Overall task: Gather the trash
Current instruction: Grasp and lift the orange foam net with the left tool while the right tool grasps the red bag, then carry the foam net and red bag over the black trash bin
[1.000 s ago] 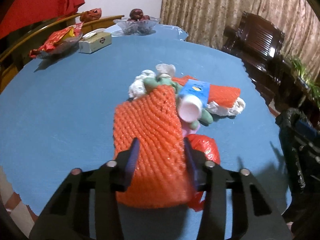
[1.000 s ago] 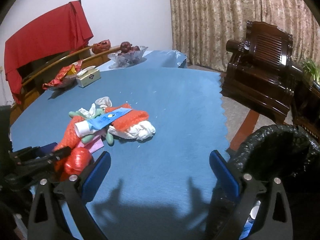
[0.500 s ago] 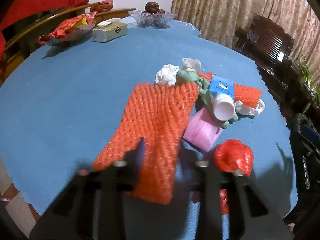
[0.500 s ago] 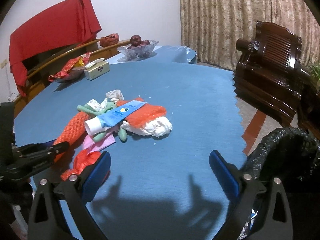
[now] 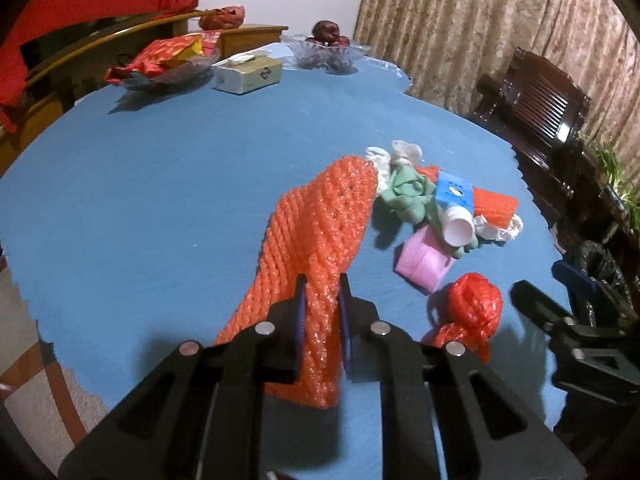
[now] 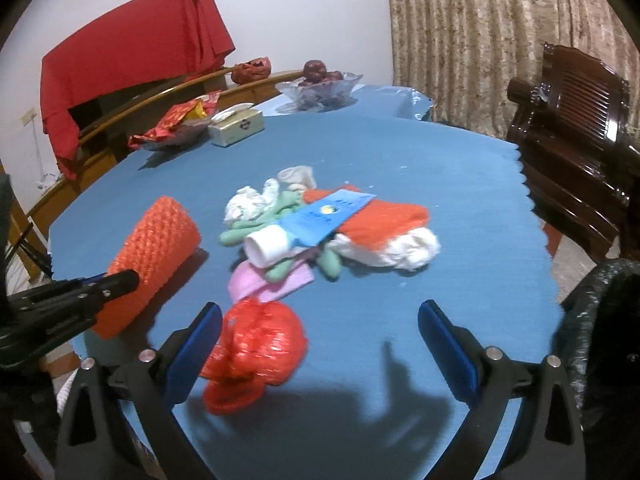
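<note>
My left gripper (image 5: 322,316) is shut on an orange foam net sleeve (image 5: 316,236) and holds it lifted above the blue table (image 5: 160,184); the sleeve also shows in the right wrist view (image 6: 154,252). A trash pile lies beyond: a blue tube with a white cap (image 6: 308,222), green glove (image 6: 264,220), pink packet (image 6: 268,284), white tissues (image 6: 400,250), another orange net (image 6: 384,220). A crumpled red plastic bag (image 6: 256,348) lies by my open, empty right gripper (image 6: 320,338). A black trash bag (image 6: 604,320) hangs at the table's right edge.
At the table's far side stand a tissue box (image 6: 238,126), a dish of red snack packets (image 6: 176,124) and a glass fruit bowl (image 6: 320,84). A dark wooden chair (image 6: 576,132) stands to the right. A red cloth (image 6: 132,52) hangs behind.
My left gripper has closed on the orange net sleeve and lifted it off the pile toward the left. The right gripper has moved closer to the red bag.
</note>
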A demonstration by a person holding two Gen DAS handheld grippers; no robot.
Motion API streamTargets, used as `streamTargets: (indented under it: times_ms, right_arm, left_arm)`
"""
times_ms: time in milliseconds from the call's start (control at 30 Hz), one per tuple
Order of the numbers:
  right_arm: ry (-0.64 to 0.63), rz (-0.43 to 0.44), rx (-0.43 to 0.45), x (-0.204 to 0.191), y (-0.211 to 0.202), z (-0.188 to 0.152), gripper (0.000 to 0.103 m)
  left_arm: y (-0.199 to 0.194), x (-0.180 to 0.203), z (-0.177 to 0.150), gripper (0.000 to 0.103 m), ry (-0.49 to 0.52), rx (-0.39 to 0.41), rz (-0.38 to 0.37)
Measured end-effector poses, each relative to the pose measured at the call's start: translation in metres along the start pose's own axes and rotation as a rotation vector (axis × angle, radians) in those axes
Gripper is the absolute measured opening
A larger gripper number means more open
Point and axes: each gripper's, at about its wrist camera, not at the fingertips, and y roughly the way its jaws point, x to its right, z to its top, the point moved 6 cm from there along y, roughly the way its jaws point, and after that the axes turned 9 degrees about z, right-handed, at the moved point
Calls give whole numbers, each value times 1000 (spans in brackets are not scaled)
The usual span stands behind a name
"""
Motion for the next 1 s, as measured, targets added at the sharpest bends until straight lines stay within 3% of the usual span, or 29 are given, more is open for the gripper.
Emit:
streamTargets:
  times_ms: [433,533,600,1000]
  right_arm:
    - [12,-13,-89,-9,36,-20,79]
    - [18,11,-118,-10,40,-26,64]
    - [13,35,-126,-13,39,-26,48]
    - [-18,55,-30,-15,-12,3,45]
  left_arm:
    - [-4,-15,-1,13,5,18,27]
    - [-3,-15,-3,13,3,13,27]
    - [-2,-14,-4,13,6,11,27]
    - [-13,4,1,13,22,29,2]
